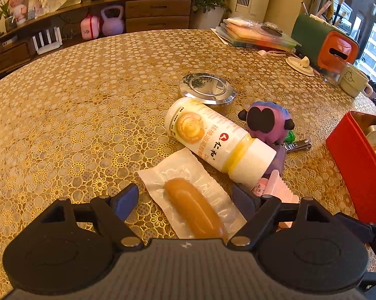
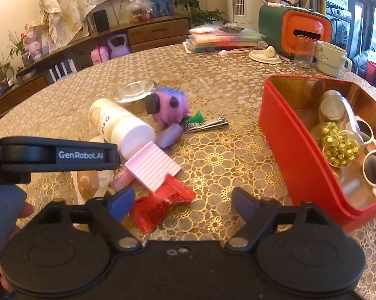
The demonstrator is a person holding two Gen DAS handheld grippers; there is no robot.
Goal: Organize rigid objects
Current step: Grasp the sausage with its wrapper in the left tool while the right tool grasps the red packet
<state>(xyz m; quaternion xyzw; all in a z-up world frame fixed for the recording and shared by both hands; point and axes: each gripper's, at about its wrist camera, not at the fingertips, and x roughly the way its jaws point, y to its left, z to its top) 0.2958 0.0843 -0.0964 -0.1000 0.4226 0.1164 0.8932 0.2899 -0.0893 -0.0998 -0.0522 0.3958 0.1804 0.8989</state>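
Observation:
My left gripper (image 1: 185,200) is open, its fingers either side of a sealed sausage pack (image 1: 191,200) on the table. Beyond it lie a white and yellow bottle (image 1: 218,140) on its side, a round metal tin (image 1: 206,91), a purple sheep toy (image 1: 268,121) and a nail clipper (image 1: 298,146). My right gripper (image 2: 183,203) is open and empty above a red mesh piece (image 2: 160,206) and a pink ridged piece (image 2: 154,166). The red tin box (image 2: 288,150) to the right holds white sunglasses (image 2: 373,160), gold beads (image 2: 339,145) and a jar (image 2: 334,107).
At the table's far side stand a stack of folders (image 2: 223,40), an orange and green holder (image 2: 295,30), a glass (image 2: 304,51), a mug (image 2: 330,58) and a lid (image 2: 264,55). The left gripper's arm (image 2: 57,155) crosses the right wrist view at left.

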